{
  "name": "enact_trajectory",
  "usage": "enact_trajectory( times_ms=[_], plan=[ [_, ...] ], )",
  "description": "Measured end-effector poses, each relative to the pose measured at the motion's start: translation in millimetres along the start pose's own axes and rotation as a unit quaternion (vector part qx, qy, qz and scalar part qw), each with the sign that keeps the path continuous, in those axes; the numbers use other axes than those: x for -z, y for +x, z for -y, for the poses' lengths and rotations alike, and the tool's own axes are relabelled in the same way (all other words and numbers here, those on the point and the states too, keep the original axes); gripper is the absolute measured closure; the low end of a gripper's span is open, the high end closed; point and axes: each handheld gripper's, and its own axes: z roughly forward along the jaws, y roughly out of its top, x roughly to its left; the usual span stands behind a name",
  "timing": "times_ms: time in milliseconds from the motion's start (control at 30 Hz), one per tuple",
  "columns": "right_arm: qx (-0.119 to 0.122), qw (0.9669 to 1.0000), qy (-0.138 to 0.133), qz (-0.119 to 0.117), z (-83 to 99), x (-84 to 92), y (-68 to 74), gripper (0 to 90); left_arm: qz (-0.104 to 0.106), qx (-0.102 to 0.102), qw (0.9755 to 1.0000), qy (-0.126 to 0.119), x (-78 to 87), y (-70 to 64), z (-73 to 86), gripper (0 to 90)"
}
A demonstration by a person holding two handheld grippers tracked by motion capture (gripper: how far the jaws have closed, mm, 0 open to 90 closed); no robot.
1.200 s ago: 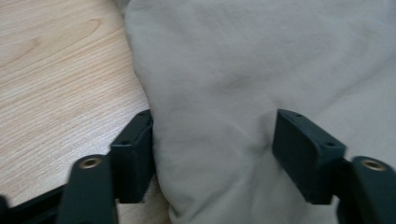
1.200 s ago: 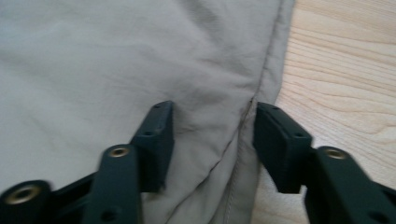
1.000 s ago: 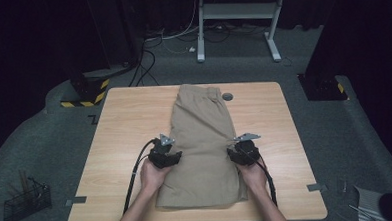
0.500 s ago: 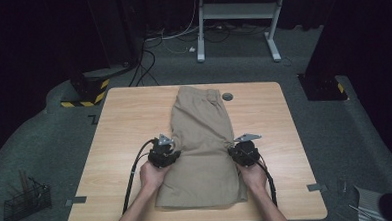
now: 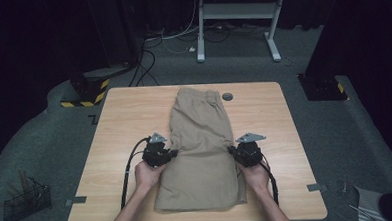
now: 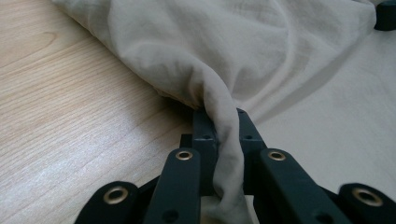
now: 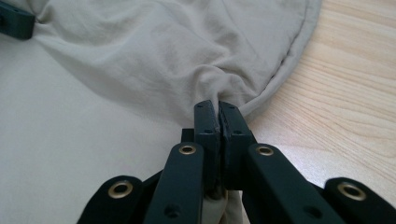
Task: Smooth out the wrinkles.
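Note:
Beige folded trousers (image 5: 201, 135) lie lengthwise down the middle of the wooden table (image 5: 124, 123). My left gripper (image 5: 174, 152) sits at their left edge, about halfway along. Its jaws have just been closing and now pinch a raised ridge of the cloth (image 6: 243, 46) between them, so the left gripper (image 6: 225, 116) is shut on it. My right gripper (image 5: 231, 150) is at the opposite edge. In its own view the right gripper (image 7: 218, 109) is shut tight on a gathered bit of fabric (image 7: 140, 56) next to the curved hem.
A small grey disc (image 5: 227, 96) is set in the table beyond the trousers' far end. On the floor stand a wire basket (image 5: 25, 200) at the left, a yellow-and-black striped block (image 5: 83, 93) and a white metal frame (image 5: 237, 18) at the back.
Both pairs of jaws have closed onto the trousers' side edges, bunching the cloth a little. The hands have stayed where they were.

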Motion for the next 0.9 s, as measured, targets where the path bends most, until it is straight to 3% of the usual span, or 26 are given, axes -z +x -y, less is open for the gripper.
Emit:
enact_trajectory(
  times_ms=[233, 500, 667, 800, 900],
  plan=[
    [-0.001, 0.9999, -0.009, -0.006, -0.6, 5.2, -0.8, 87.4, 0.015, 0.013, 0.9998, -0.010, 4.6, 1.4, -1.4, 83.1],
    [-0.001, 0.9997, -0.021, -0.012, -5.4, 8.4, -0.5, 87.4, 0.039, 0.049, 0.9978, -0.023, 10.6, 8.0, -3.1, 83.3],
    [0.000, 0.9995, -0.030, -0.014, -8.0, 12.4, -2.2, 87.4, 0.049, 0.052, 0.9972, -0.020, 11.2, 9.3, -3.6, 83.3],
    [-0.002, 0.9994, -0.032, -0.013, -9.4, 12.9, -1.5, 87.4, 0.048, 0.036, 0.9980, -0.020, 16.0, 6.9, -10.9, 83.4],
    [0.000, 0.9993, -0.035, -0.014, -10.7, 15.9, -1.9, 87.5, 0.050, 0.037, 0.9977, -0.025, 20.0, 5.1, -14.4, 83.4]
  ],
)
